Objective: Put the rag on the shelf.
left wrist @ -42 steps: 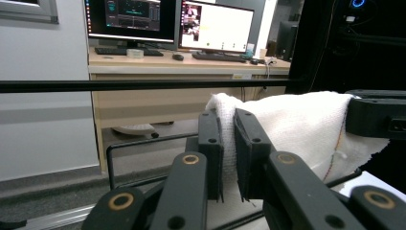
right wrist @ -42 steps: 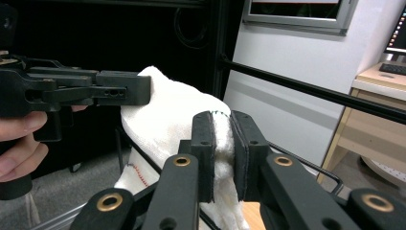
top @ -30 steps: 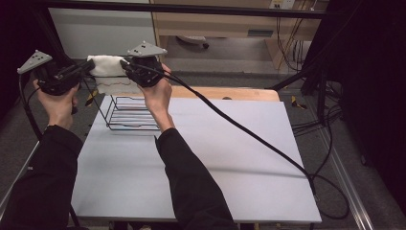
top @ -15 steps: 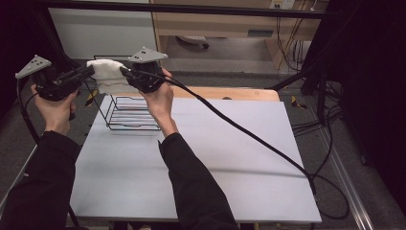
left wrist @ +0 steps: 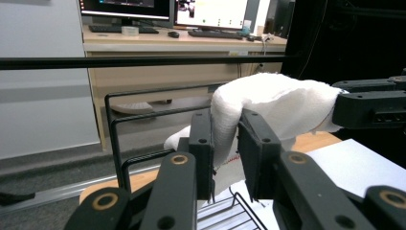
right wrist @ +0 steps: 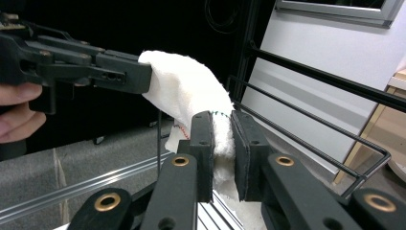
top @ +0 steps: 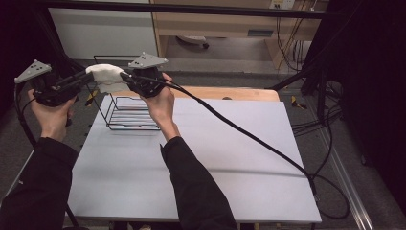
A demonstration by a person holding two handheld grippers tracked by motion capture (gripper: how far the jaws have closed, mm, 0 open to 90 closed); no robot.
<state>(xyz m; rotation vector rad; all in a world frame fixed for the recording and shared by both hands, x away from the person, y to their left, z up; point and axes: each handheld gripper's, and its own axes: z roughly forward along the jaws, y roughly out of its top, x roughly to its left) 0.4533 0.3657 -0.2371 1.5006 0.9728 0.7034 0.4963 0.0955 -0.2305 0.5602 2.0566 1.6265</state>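
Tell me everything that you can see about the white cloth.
The white cloth looks like soft terry fabric, with a stitched hem that shows small red and green threads. It is bunched and folded, not spread flat. It hangs in the air above the black wire rack at the table's far left, held between both tools: the left hand-held gripper is shut on one end and the right hand-held gripper is shut on the other. A loose part droops below the jaws.
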